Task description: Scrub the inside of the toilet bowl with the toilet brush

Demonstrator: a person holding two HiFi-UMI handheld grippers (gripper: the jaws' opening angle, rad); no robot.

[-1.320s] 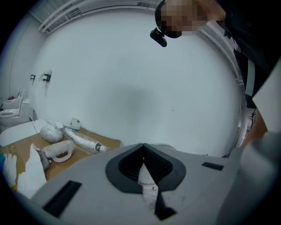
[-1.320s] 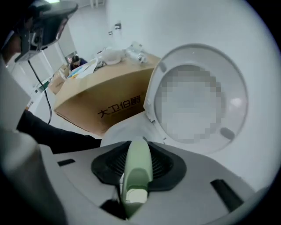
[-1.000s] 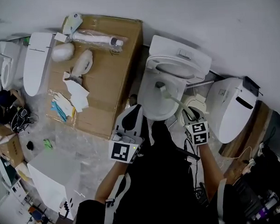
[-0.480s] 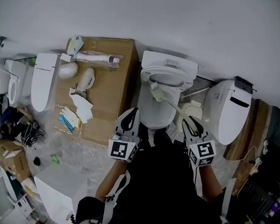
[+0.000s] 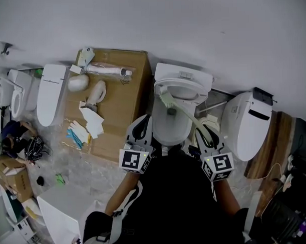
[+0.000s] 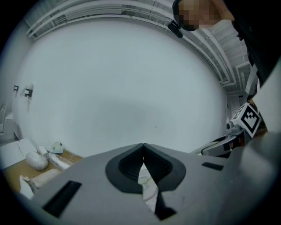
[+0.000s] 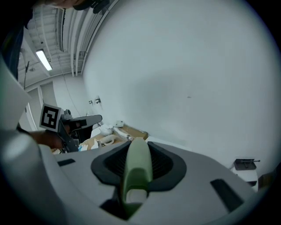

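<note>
Head view, from the left: a cardboard box (image 5: 120, 102) littered with packaging stands just beside the toilet bowl (image 5: 168, 132). The left gripper (image 5: 139, 125) hovers over the bowl's near left edge. In the left gripper view its jaws are pressed together tip to tip with nothing between them, so that hand gives no support. Further right, the toilet brush (image 5: 185, 114) slants across the bowl, its pale head toward the back under the raised seat (image 5: 184, 87) and its handle coming down to the right gripper (image 5: 203, 131). The right gripper view shows those jaws clamped on the green handle close to its end. Whether the bristles touch the porcelain cannot be told.

The main risk, as I judge it, is the grip: a long brush held only near its end by two pads can swivel or slide when the head is pushed against the bowl wall. The scrubbing would then lose pressure, or the brush would drop. With the head so near the back rim, an over-long stroke could carry it over the edge or knock the seat down. A quick stroke might also flick water — toward the box on the left or the second toilet (image 5: 249, 121) close on the right.
</note>
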